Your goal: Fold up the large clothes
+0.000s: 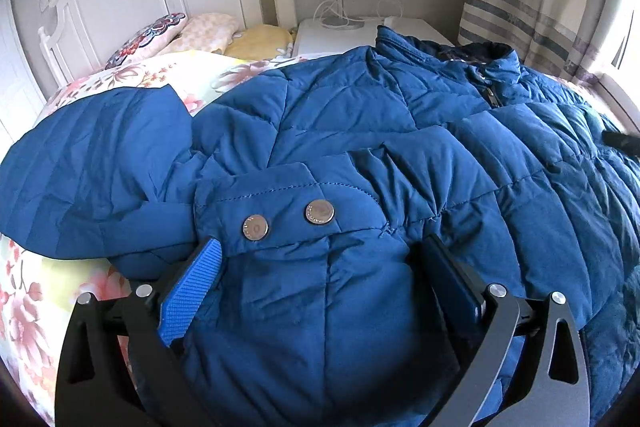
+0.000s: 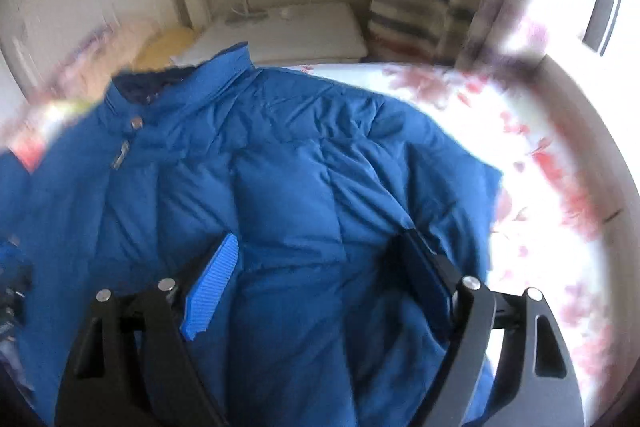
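**A:** Where's the jacket (image 1: 360,131)?

**B:** Spread front-up on the bed (image 1: 44,307), collar (image 1: 476,63) toward the nightstand (image 1: 340,35), hem toward me. One sleeve (image 1: 92,163) lies out to the left over the floral sheet. Laid flat like that, I'd guess it's ready for the sides to be turned in.

**A:** And your left gripper (image 1: 320,259)?

**B:** Its jaws stand wide apart, one on each side of the padded fabric just below the pocket flap (image 1: 288,203) with its two snaps. Fabric bulges up between the pads, but they aren't pinching it. I hold nothing there.

**A:** Why so wide?

**B:** My judgement: the down is thick, so a generous bite is needed to gather a real fold rather than only the slippery outer shell.

**A:** The right gripper (image 2: 324,251)?

**B:** Same posture. Its jaws gape over the other front panel, near the jacket's right edge where the sheet shows beyond. That view is blurred, so I can't tell whether the pads touch the cloth, but nothing is clamped.

**A:** Why both low down?

**B:** Probably so the two grips match near the hem, keeping the fold even.
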### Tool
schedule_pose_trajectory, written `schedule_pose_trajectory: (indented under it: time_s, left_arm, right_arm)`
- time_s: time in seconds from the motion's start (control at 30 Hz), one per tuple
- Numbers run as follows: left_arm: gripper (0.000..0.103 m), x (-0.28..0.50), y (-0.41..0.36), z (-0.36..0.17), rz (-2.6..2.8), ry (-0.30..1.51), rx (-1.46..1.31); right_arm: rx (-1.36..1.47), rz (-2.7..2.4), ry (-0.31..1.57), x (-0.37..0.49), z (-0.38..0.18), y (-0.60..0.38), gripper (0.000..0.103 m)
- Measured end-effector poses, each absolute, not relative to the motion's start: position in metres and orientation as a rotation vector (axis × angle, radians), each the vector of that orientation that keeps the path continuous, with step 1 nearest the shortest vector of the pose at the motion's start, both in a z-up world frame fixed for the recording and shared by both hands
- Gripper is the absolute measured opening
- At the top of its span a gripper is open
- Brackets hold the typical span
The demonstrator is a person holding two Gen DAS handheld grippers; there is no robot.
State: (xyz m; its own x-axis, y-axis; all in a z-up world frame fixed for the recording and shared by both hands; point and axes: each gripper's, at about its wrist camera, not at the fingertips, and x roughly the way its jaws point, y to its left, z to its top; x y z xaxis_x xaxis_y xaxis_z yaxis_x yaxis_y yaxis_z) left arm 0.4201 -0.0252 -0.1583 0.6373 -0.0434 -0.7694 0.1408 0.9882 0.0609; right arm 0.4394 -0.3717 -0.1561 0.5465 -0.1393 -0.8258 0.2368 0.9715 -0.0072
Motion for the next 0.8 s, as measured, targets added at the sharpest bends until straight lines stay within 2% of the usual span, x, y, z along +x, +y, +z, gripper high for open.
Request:
schedule_pose_trajectory:
  time_s: [0.17, 0.23, 0.33, 0.4, 0.47, 0.6, 0.7, 0.8]
  left_arm:
    - [0.096, 0.42, -0.024, -0.158, -0.113, 0.873, 0.108]
    - [0.096, 0.419, -0.023, -0.157, -0.119, 0.866, 0.096]
    - [0.096, 0.416, -0.012, -0.152, -0.149, 0.841, 0.026]
    - [0.096, 0.409, 0.004, -0.144, -0.182, 0.802, -0.065]
    - [0.096, 0.391, 0.037, -0.129, -0.196, 0.727, -0.211]
    - [0.096, 0.366, 0.118, -0.114, -0.122, 0.614, -0.437]
    - [0.096, 0.356, 0.207, -0.114, 0.044, 0.559, -0.616]
    - [0.096, 0.352, 0.28, -0.121, 0.167, 0.55, -0.748]
  right_arm:
    - [0.091, -0.112, 0.801, 0.403, -0.118, -0.307, 0.084]
    - [0.002, -0.049, 0.8, 0.394, -0.129, -0.268, 0.09]
    - [-0.169, 0.028, 0.9, 0.391, -0.175, -0.227, 0.092]
    - [-0.141, 0.016, 0.881, 0.389, -0.17, -0.228, 0.093]
    - [-0.061, -0.035, 0.899, 0.39, -0.162, -0.238, 0.092]
    - [-0.026, -0.016, 0.816, 0.373, -0.148, -0.238, 0.094]
    - [-0.064, 0.001, 0.886, 0.376, -0.172, -0.235, 0.096]
    - [-0.018, 0.014, 0.891, 0.382, -0.172, -0.243, 0.097]
